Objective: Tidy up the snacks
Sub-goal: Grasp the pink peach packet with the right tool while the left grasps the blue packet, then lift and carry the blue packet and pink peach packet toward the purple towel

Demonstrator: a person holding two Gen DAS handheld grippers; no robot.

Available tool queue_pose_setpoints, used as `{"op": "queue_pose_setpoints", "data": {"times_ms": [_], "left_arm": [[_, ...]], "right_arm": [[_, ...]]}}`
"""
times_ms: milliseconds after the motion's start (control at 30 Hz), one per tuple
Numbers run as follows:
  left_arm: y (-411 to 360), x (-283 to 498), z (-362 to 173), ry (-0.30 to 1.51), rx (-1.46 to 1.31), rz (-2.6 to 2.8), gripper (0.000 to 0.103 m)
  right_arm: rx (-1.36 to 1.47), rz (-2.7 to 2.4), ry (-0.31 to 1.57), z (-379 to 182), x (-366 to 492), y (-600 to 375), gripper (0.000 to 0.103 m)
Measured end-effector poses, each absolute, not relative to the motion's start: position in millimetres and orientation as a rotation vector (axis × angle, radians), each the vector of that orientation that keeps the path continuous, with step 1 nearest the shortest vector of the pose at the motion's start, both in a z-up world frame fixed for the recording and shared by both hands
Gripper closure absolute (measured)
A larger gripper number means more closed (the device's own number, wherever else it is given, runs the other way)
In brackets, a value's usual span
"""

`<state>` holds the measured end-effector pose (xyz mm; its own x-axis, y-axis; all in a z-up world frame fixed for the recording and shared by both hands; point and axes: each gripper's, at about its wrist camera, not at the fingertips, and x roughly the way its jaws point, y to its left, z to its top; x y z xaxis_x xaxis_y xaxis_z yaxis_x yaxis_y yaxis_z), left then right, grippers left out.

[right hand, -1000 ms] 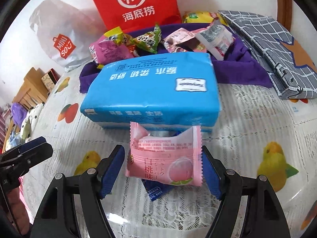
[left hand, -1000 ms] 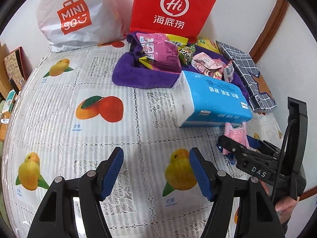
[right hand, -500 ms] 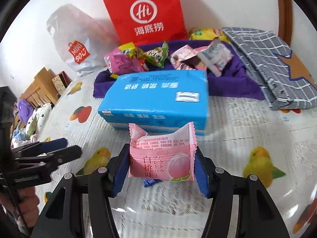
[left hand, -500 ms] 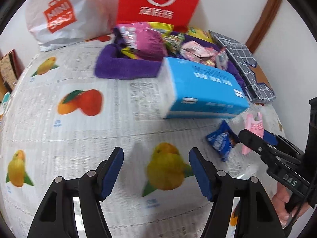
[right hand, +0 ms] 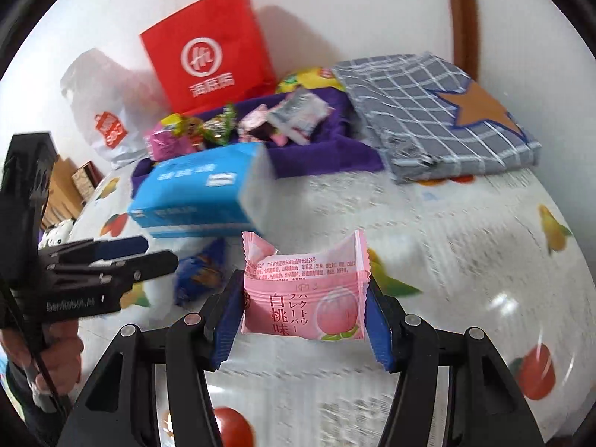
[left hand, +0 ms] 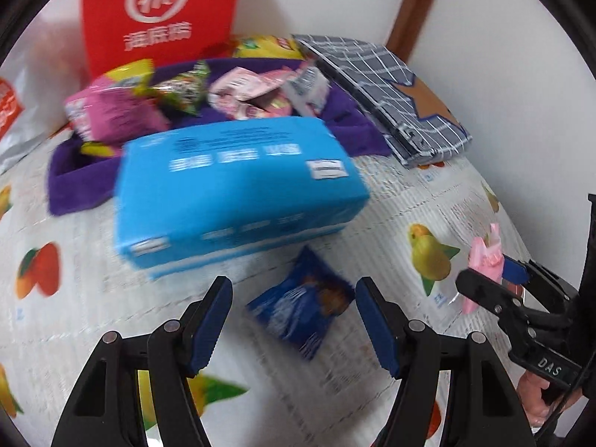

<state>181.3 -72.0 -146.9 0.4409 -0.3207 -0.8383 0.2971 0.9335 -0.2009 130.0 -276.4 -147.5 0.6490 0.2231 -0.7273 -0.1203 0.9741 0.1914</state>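
Note:
My right gripper (right hand: 301,309) is shut on a pink peach snack packet (right hand: 303,294) and holds it above the table; it also shows in the left wrist view (left hand: 484,257). My left gripper (left hand: 294,320) is open, its jaws on either side of a blue snack packet (left hand: 301,314) lying on the fruit-print tablecloth (left hand: 74,298); the packet also shows in the right wrist view (right hand: 199,272). A purple tray (left hand: 74,182) at the back holds several snack packets (left hand: 111,115).
A blue tissue pack (left hand: 234,190) lies in front of the tray. A red bag (left hand: 160,11) stands against the wall. A grey checked cloth bag (left hand: 387,89) lies at the right. A white shopping bag (right hand: 108,111) sits at the far left.
My right gripper has lifted the pink packet and pulled back to the right. My left gripper has swung right and forward to straddle the blue packet.

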Motion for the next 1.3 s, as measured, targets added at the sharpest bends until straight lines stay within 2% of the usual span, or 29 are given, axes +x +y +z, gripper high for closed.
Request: {"op": "queue_pose_setpoints", "data": {"times_ms": [233, 567, 600, 633, 767, 1000, 1133, 1300], "left_arm": [[-87, 188, -168, 1.115, 0.002, -0.413, 0.036], [-100, 171, -172, 1.066, 0.112, -0.39, 0.036], [-104, 168, -174, 1.051, 0.147, -0.373, 0.042], [-107, 165, -174, 1.024, 0.198, -0.339, 0.057], [-100, 157, -172, 0.998, 0.201, -0.34, 0.063], [-43, 135, -169, 0.966, 0.237, -0.128, 0.063], [-5, 133, -170, 0.981, 0.166, -0.085, 0.059], [23, 131, -172, 0.969, 0.11, -0.067, 0.059]], "right_arm": [[0.166, 0.145, 0.862, -159, 123, -306, 0.044], [0.146, 0.166, 0.864, -164, 127, -299, 0.044], [0.139, 0.167, 0.865, -164, 128, -296, 0.044], [0.126, 0.164, 0.866, -165, 129, -294, 0.044], [0.089, 0.166, 0.864, -165, 128, -283, 0.044], [0.085, 0.198, 0.869, -168, 131, -265, 0.044], [0.073, 0.216, 0.877, -172, 140, -241, 0.044], [0.088, 0.182, 0.871, -175, 154, -218, 0.044]]}}
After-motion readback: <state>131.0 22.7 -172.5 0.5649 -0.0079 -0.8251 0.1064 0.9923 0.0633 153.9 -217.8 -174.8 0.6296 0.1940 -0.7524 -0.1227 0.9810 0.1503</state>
